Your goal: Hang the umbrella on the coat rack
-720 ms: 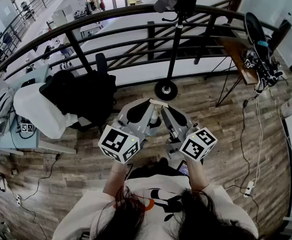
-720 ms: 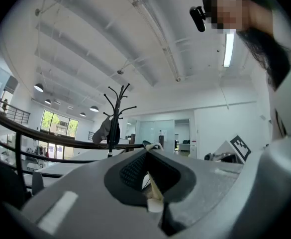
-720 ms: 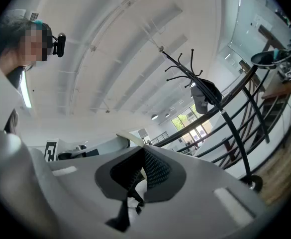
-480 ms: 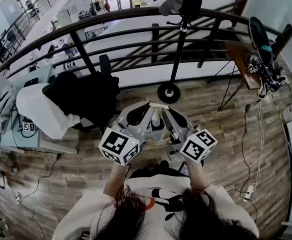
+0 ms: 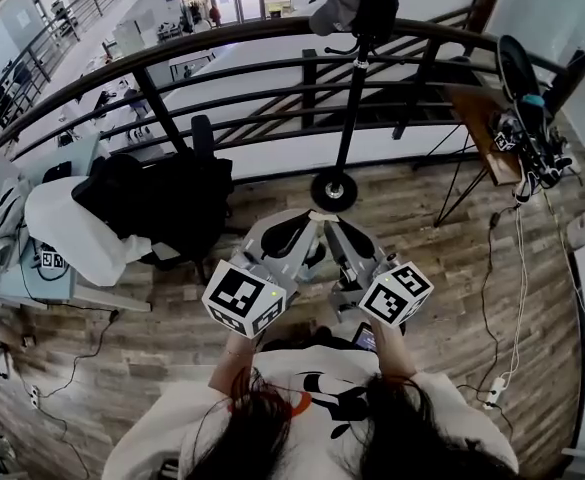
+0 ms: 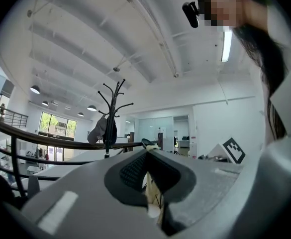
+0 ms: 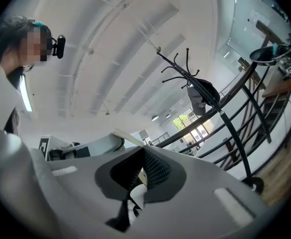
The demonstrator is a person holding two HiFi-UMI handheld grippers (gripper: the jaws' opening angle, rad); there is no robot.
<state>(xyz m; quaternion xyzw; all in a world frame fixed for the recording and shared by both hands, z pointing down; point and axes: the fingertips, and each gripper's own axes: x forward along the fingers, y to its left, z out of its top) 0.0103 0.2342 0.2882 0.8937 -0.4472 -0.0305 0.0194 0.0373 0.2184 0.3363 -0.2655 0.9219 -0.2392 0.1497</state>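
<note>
Both left gripper [image 6: 147, 171] and right gripper [image 7: 141, 169] pinch a pale umbrella [image 6: 151, 195], apparently.

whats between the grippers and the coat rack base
Only bare wood floor before the coat rack base, seen in the head view. Left gripper and right gripper have jaws shut on the umbrella.

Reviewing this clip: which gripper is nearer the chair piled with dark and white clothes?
Left. The left gripper sits right of the clothes-piled chair in the head view; the right gripper lies beyond it, farther right. Each is shut on a pale item.
</note>
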